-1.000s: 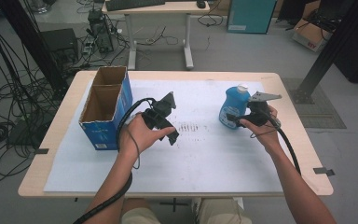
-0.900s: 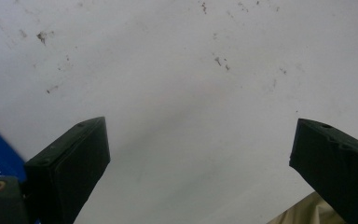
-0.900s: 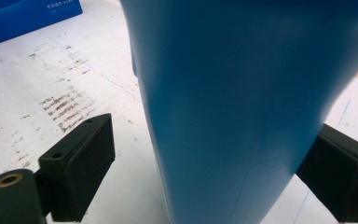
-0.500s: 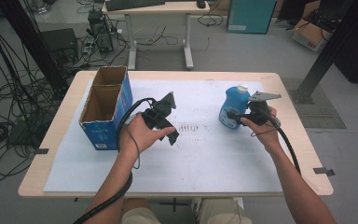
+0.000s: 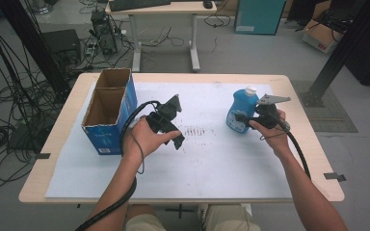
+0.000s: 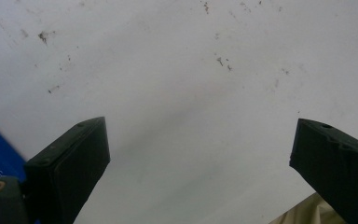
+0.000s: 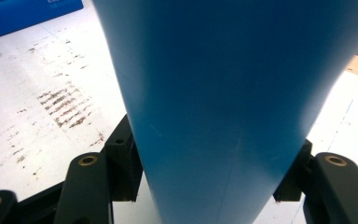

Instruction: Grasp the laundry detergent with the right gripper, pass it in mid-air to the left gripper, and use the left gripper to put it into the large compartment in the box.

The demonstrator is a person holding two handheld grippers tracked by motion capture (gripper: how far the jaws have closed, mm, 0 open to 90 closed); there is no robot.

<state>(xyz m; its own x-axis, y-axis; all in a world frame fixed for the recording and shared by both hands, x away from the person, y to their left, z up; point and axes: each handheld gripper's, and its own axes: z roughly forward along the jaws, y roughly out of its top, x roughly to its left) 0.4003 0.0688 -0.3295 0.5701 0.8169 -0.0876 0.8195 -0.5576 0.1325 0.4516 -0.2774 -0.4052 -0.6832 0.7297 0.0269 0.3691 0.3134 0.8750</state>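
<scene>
Blue bottle (image 5: pixel 241 111) is standing upright on the white sheet (image 5: pixel 212 168) toward the table's right side, white cap on top, and I am gripping it with the right gripper (image 5: pixel 244 118). In the right gripper view the bottle's body (image 7: pixel 223 93) is sitting between the two jaws, which are pressing against it on both sides, low on its wall. Nearer to me, I am holding the left gripper (image 5: pixel 173 122) over the middle of the sheet, jaws spread wide with nothing between them; the left gripper view is showing bare sheet (image 6: pixel 191 93) under them. A patch of dark scuff marks (image 5: pixel 192 131) is lying between the two grippers. Farther off at the table's left, the open cardboard box (image 5: pixel 107 108) is standing with two compartments, both looking bare from here.

Judgement: I am securing the grasp before a lift. To do it well I am keeping the squeeze even and level, lifting straight up so the bottle does not tip, and keeping the left gripper clear.
</scene>
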